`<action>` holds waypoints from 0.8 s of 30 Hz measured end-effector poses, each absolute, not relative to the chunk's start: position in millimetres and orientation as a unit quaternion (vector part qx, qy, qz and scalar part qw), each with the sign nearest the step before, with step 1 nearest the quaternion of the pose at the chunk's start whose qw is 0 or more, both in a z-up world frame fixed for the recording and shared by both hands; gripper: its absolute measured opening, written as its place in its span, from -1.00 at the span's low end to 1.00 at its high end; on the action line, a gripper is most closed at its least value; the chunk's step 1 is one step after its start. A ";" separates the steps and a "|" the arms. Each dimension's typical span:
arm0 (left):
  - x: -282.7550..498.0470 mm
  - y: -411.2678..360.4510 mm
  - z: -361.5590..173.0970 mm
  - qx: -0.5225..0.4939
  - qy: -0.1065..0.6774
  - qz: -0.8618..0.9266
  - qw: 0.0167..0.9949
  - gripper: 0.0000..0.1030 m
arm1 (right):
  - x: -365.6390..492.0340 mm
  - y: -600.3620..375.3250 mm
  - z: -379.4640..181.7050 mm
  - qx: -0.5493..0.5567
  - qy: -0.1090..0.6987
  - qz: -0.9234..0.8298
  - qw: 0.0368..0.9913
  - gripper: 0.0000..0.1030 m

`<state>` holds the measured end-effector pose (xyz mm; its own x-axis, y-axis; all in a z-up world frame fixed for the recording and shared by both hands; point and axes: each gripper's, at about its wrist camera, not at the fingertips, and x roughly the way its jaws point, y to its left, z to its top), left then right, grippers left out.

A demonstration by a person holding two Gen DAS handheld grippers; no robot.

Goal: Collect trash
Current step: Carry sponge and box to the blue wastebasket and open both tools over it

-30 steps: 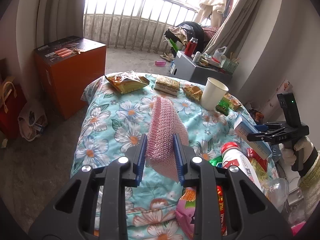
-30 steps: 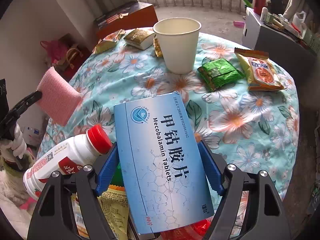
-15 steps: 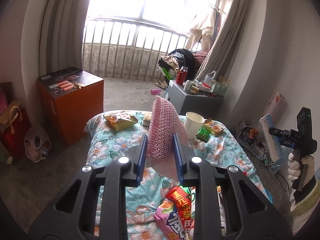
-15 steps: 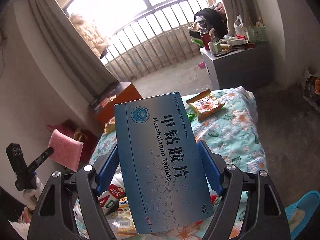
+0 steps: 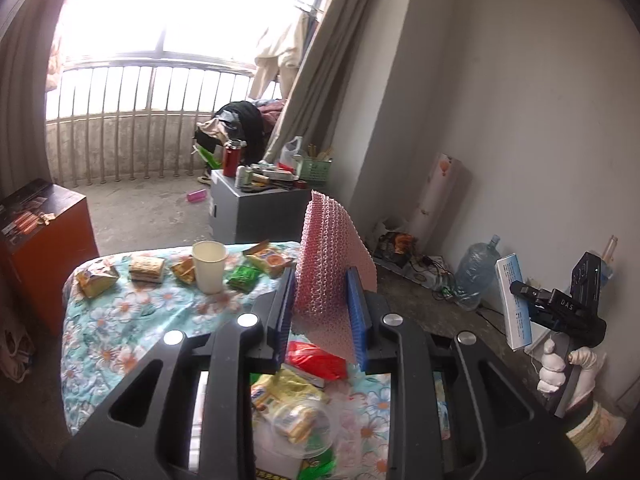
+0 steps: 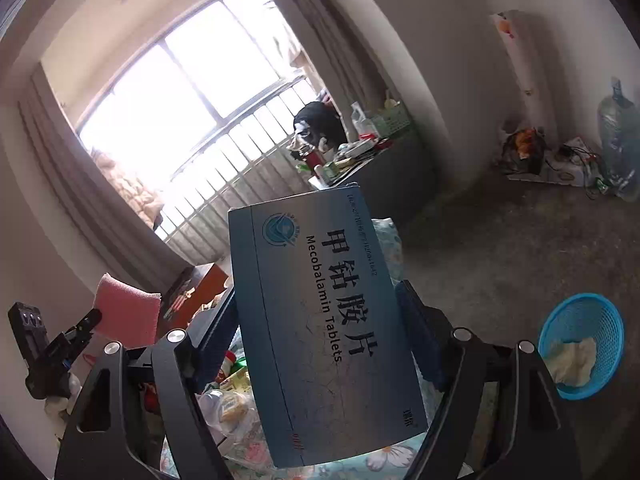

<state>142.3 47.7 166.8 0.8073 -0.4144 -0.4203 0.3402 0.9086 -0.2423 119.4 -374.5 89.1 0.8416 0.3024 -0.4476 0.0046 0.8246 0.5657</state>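
A person's left gripper [image 5: 322,312] was clamped narrowly on a pink sponge [image 5: 332,256], which stood upright between its blue pads above the flowered table [image 5: 116,332]. The right gripper [image 6: 324,344], its jaws spread wide, pinched a blue box [image 6: 320,320] of tablets by its long edges, off the table's side. Both items were clear of the table, and a blue basket [image 6: 580,320] sat on the floor to the right, a pale wad already in it. The step in hand looked to be carrying both pieces to that basket. Doing it well would mean keeping both grips firm until each load hung squarely over the rim, then lowering close before letting go, since the flat box could glance off the edge and the light sponge could bounce out. Dropping one at a time would keep the grippers from crowding each other over the small opening. Much remained on the table: a cup [image 5: 209,266], snack packets [image 5: 244,278] and wrappers [image 5: 316,360] nearer the camera.
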 end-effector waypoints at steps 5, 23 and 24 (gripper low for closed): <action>164.5 -53.2 157.1 -0.053 0.278 -0.281 0.917 -0.55 | 76.2 -443.1 60.8 0.342 0.254 0.004 0.905 0.45; 249.3 -408.8 -26.9 0.092 0.480 -0.401 0.775 -0.53 | 64.9 -610.2 -138.6 0.542 0.313 -0.162 0.763 0.46; 254.5 -421.4 -37.7 0.095 0.489 -0.402 0.768 -0.53 | 70.7 -616.8 -148.7 0.551 0.318 -0.163 0.754 0.46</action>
<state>254.5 -421.4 -37.7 0.1984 -0.5254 -0.8274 0.7111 0.6581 -0.2474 70.7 -616.8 -148.7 0.7450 0.1041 -0.6589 0.5958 0.3404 0.7274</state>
